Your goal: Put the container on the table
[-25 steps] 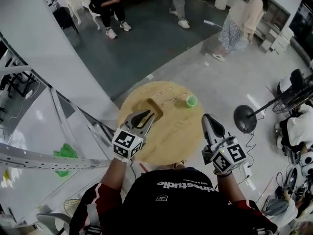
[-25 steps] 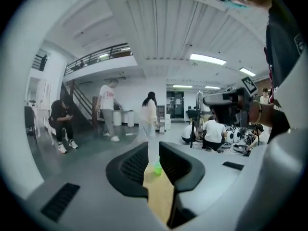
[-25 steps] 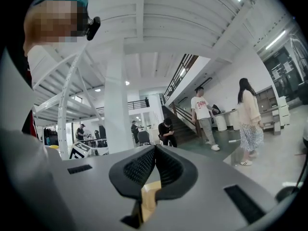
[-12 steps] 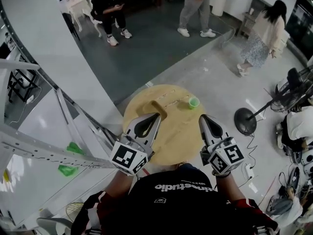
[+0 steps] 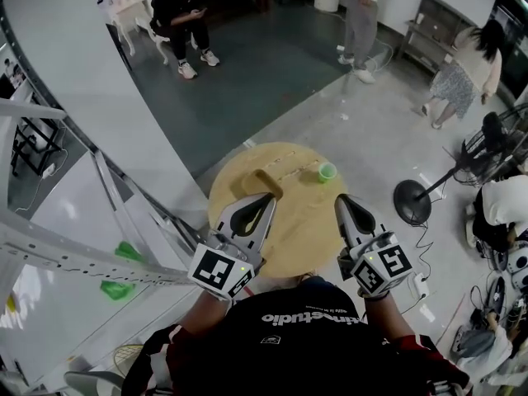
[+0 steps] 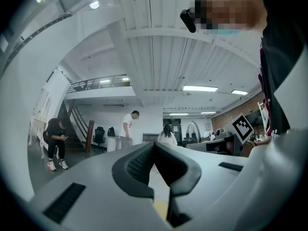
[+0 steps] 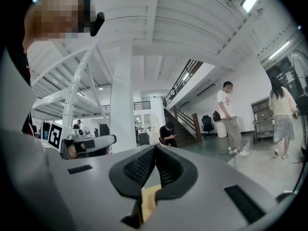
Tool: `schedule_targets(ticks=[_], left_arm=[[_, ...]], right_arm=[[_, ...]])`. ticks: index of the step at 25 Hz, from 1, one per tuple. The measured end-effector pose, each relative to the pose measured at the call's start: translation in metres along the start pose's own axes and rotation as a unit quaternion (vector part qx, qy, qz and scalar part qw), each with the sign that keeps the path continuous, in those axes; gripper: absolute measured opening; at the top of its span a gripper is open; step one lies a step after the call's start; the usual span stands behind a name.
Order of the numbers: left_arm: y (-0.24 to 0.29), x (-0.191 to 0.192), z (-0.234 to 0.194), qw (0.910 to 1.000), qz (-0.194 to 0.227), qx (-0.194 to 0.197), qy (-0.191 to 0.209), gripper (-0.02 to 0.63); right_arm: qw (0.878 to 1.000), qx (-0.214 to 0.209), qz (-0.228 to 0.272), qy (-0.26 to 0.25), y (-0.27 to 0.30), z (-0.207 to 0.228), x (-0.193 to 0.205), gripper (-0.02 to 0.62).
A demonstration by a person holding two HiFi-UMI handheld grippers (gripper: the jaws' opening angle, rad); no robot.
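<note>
1. While the person's dark shirt (image 5: 313,337) fills the bottom edge of the head view, a marker cube (image 5: 219,271) sits just ahead of it on each tool.
2. Left claw (image 5: 262,200): jaws together, pads meeting, nothing between them. Its own view shows only a sliver of pale wood below the pads. It points about level over the near-left part of the counter (image 5: 301,233).
3. Right claw (image 5: 344,203): jaws also together and empty. It is held level over the near-right part of the counter, well apart from the left one.
4. Container (image 5: 269,180): brown, oblong, open-topped, lying flat on the round wooden counter, left of centre. The left claw's tip shows just beside its near end in the head view. Neither claw grips it, and whether the tip touches it cannot be told from above.
5. Green cup (image 5: 327,172): upright on the counter, right of the container and apart from it.
6. Beyond: floor fan (image 5: 412,202) on the pale floor (image 5: 371,130) to the right. Seated person (image 5: 183,15) and standing person (image 5: 360,11) far back.
7. Step in hand: placing looks finished, since the container rests on the counter, freed. What remains, as I judge it, is only clearing off.
8. Next move calls for lifting the left claw away without nudging the container's near end. Should the container need straightening, the jaws must part first and come down astride one wall.
</note>
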State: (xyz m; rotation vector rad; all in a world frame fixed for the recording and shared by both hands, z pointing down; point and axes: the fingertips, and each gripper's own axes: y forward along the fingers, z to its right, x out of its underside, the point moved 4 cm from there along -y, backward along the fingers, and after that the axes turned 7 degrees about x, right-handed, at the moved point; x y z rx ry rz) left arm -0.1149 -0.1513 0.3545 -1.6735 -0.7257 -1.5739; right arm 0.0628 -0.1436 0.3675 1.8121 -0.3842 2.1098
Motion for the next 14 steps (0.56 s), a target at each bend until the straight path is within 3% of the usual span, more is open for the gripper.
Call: schedule_targets(ticks=[14], left_arm=[[0.012,0.006,0.009,0.9998,-0.003,0.019,-0.011,0.023]], right_arm=[[1.0,0.001,0.005,-0.01,-0.011,0.004,-0.005,0.012]])
